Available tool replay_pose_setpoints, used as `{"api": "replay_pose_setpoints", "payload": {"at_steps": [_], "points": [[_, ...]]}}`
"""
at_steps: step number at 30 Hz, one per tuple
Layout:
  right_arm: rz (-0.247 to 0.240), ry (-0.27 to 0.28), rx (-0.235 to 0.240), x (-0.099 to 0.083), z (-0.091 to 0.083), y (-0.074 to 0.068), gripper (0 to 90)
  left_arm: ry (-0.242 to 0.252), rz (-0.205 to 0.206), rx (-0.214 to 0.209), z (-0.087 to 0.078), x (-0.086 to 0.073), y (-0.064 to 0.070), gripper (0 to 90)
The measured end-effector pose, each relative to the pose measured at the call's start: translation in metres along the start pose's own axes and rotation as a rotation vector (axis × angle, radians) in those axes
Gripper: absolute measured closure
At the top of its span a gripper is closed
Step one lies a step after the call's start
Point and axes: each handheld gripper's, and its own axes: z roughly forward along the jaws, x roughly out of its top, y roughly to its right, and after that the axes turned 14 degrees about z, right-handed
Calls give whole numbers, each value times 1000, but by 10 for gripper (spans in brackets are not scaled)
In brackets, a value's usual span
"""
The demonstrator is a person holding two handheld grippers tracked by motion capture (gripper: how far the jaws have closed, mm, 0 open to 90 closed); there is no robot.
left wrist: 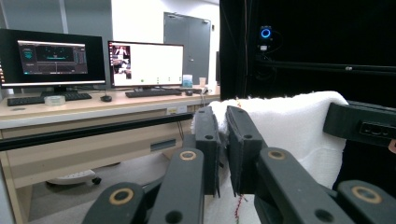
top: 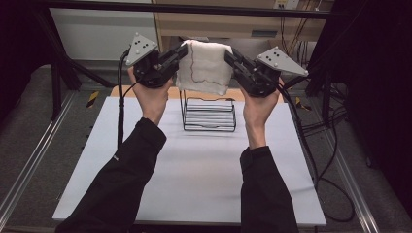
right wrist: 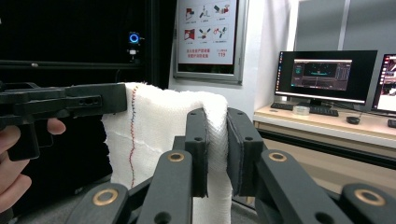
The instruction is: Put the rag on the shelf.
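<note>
A folded white towel (top: 204, 65) with a thin dark stitched line hangs in the air above the far part of the table, held stretched between both grippers. My left gripper (top: 183, 51) is shut on the towel's left top corner, and my right gripper (top: 228, 54) is shut on its right top corner. In the left gripper view the jaws pinch the towel (left wrist: 289, 126) edge, with the other gripper (left wrist: 359, 123) at the right. In the right gripper view the towel (right wrist: 154, 135) shows a red stitched line and folds between the jaws.
A black wire rack (top: 209, 114) stands on the white table (top: 194, 179) right below the towel. Black cables (top: 320, 160) trail off the table's right side. A desk with monitors (left wrist: 144, 63) lies beyond the table.
</note>
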Motion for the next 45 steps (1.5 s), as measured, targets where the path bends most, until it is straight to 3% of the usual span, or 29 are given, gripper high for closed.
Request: {"api": "replay_pose_setpoints", "payload": {"at_steps": [10, 33, 41, 45], "points": [[7, -9, -13, 3, 16, 7, 801, -16, -8, 11, 14, 0, -11, 834], [14, -12, -43, 14, 41, 31, 800, -23, -1, 28, 45, 5, -22, 834], [29, -20, -55, 13, 51, 41, 800, -37, -13, 25, 58, -1, -26, 834], [41, -17, -61, 14, 55, 46, 800, -42, 1, 27, 63, -2, -27, 834]]}}
